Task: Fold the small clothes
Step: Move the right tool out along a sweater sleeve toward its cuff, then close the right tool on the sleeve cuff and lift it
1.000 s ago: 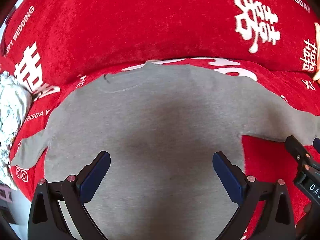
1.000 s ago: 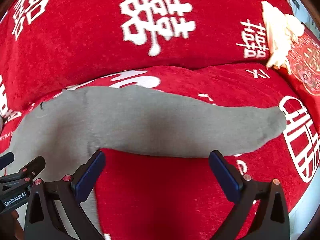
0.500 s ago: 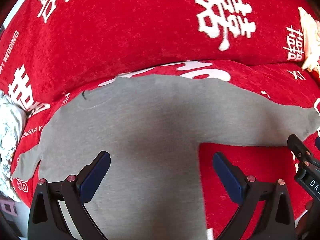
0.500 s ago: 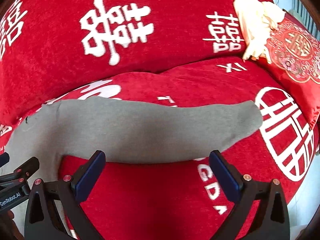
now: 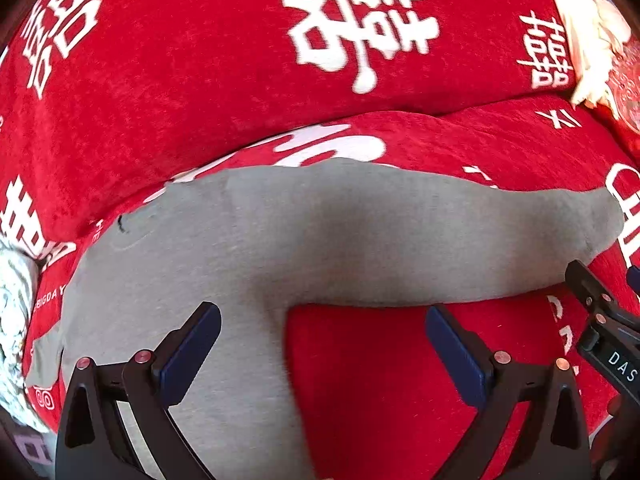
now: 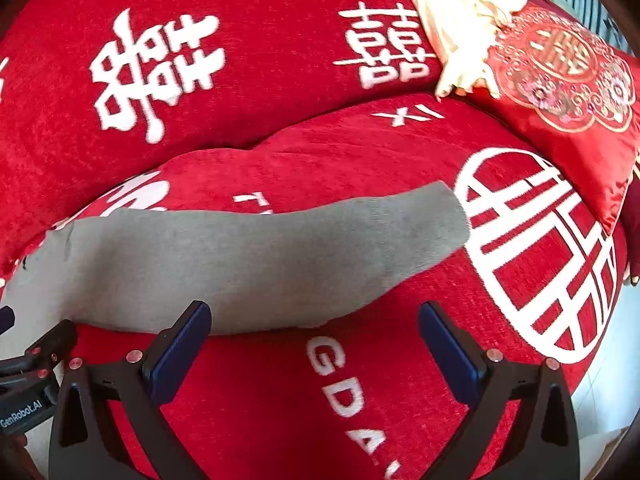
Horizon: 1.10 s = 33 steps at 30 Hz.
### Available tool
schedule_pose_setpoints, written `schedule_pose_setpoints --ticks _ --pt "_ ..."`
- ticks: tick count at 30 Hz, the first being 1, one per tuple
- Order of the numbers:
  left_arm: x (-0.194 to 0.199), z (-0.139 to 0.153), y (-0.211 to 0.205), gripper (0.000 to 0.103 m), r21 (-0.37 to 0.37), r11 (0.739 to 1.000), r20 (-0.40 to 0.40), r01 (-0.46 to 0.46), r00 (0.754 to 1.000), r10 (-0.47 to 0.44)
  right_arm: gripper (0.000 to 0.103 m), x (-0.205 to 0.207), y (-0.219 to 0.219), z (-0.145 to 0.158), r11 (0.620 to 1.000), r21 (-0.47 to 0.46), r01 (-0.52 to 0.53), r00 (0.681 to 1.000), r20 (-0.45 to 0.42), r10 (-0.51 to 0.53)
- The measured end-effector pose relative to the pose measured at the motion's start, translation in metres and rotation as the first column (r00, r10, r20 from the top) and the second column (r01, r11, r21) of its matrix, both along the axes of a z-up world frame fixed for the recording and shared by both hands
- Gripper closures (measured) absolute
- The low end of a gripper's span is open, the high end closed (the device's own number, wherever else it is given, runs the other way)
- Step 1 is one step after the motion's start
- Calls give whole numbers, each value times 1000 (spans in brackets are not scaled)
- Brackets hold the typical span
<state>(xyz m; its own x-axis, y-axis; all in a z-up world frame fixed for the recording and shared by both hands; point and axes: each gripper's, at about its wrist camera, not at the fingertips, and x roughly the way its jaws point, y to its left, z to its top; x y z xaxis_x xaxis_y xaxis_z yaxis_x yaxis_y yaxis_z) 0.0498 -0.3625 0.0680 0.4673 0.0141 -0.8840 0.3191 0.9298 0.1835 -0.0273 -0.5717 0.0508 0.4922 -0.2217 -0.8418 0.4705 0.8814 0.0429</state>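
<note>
A red sofa cover (image 6: 280, 380) printed with white characters filled both views, with an embroidered red cushion (image 6: 568, 92) at the upper right of the right wrist frame. A gray long-sleeved shirt (image 5: 208, 280) lay flat on the seat, its body at the lower left of the left wrist frame. One sleeve (image 6: 280, 260) stretched across the middle of the right wrist frame, its long axis running left to right and its cuff pointing toward the cushion. The right gripper (image 6: 314, 344) hung just below that sleeve, jaws wide apart and holding nothing, and looked the nearer to the cuff. The left gripper (image 5: 322, 348) was likewise spread wide and empty, above the armpit corner.
</note>
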Motion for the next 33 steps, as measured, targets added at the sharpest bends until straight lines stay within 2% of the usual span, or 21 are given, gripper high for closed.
schedule_pose_setpoints --ticks 16,24,28,29,31,32,33 --pt "-1 -11 -52 0 3 998 -10 59 998 -59 0 -2 -51 -19 996 -8 84 996 -14 -84" --pt "1 -21 -71 0 14 996 -11 91 996 -91 0 8 -77 -42 994 19 108 994 -27 -107" --pt "5 -26 -72 0 17 996 -18 90 996 -89 3 23 -73 -48 995 -74 67 998 -6 -67" --pt "7 -27 -71 0 16 996 -22 86 996 -86 9 27 -70 -50 993 -105 47 999 -3 -47" --pt "9 -28 -67 0 11 997 -29 77 997 -77 55 38 -62 -54 976 -218 -4 999 -43 -6" --pt "11 -27 -64 0 11 997 -28 73 997 -73 88 40 -59 -52 972 -232 -30 999 -44 21" --pt "12 -26 -61 0 10 998 -26 69 997 -68 91 41 -62 -48 985 -162 -53 999 -23 50"
